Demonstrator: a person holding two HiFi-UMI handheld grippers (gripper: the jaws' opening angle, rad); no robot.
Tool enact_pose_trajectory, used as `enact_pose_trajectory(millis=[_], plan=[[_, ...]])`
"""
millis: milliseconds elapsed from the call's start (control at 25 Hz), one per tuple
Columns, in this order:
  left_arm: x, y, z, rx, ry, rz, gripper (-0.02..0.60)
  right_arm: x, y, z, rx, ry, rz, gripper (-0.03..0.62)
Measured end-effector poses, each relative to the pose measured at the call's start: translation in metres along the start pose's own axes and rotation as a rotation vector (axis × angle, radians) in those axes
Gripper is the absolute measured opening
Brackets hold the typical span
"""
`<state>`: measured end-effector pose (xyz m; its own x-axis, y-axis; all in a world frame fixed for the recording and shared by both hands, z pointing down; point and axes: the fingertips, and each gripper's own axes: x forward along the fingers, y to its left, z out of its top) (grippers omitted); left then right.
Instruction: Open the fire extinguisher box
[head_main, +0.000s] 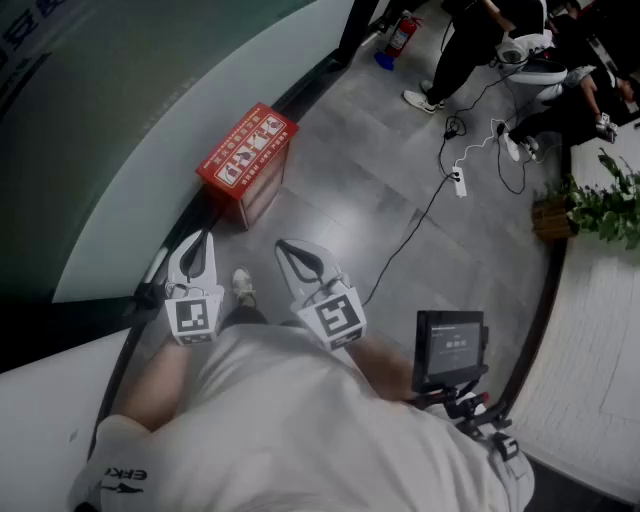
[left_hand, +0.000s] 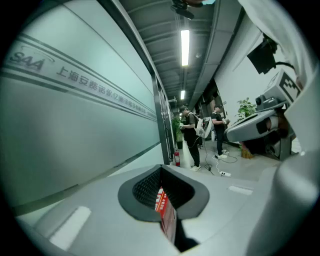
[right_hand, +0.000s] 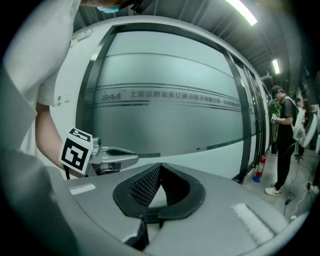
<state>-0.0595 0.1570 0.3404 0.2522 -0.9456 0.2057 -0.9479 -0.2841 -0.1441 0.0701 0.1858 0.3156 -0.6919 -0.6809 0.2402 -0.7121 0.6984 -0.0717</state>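
The red fire extinguisher box (head_main: 247, 160) stands on the grey floor against the frosted glass wall, its lid down, a little ahead of both grippers. My left gripper (head_main: 201, 238) is held above the floor just short of the box, jaws together with nothing between them. My right gripper (head_main: 284, 246) hovers beside it to the right, also shut and empty. In the left gripper view a strip of the red box (left_hand: 168, 214) shows through the gap behind the closed jaws, and the right gripper (left_hand: 260, 125) appears at the right. The right gripper view shows the left gripper (right_hand: 107, 159) at the left.
A red fire extinguisher (head_main: 402, 35) stands by the wall farther along. A power strip with a black cable (head_main: 458, 182) lies on the floor to the right. People stand at the far end. A potted plant (head_main: 600, 205) and a small screen (head_main: 450, 350) are at the right.
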Motion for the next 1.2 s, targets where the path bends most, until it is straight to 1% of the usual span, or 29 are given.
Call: enact_pose_trajectory(millis=[80, 160, 320, 400, 480, 720, 840, 960, 1080, 1200], plan=[[0.003, 0.002, 0.001, 0.034, 0.013, -0.030, 0.003, 0.006, -0.004, -0.001, -0.017, 0.033, -0.011, 0.012], [0.018, 0.010, -0.003, 0.056, 0.027, -0.066, 0.003, 0.023, -0.013, 0.002, -0.023, 0.056, -0.032, 0.012], [0.077, 0.058, -0.027, 0.066, 0.053, -0.124, 0.002, 0.100, -0.039, 0.008, -0.019, 0.072, -0.087, 0.012], [0.098, 0.074, -0.036, 0.071, 0.067, -0.136, 0.003, 0.126, -0.050, 0.009, -0.013, 0.078, -0.107, 0.012], [0.112, 0.080, -0.041, 0.082, 0.083, -0.144, 0.003, 0.140, -0.058, 0.010, -0.008, 0.085, -0.112, 0.014], [0.146, 0.090, -0.061, 0.135, 0.147, -0.145, 0.003, 0.175, -0.079, -0.001, 0.009, 0.120, -0.078, 0.012], [0.160, 0.090, -0.076, 0.189, 0.193, -0.142, 0.003, 0.187, -0.089, -0.013, 0.039, 0.139, -0.051, 0.012], [0.173, 0.084, -0.104, 0.242, 0.259, -0.156, 0.003, 0.198, -0.101, -0.036, 0.063, 0.161, -0.027, 0.012], [0.194, 0.083, -0.134, 0.327, 0.271, -0.196, 0.003, 0.217, -0.112, -0.060, 0.063, 0.189, -0.014, 0.012], [0.208, 0.078, -0.167, 0.419, 0.292, -0.260, 0.003, 0.229, -0.115, -0.079, 0.063, 0.219, -0.010, 0.012]])
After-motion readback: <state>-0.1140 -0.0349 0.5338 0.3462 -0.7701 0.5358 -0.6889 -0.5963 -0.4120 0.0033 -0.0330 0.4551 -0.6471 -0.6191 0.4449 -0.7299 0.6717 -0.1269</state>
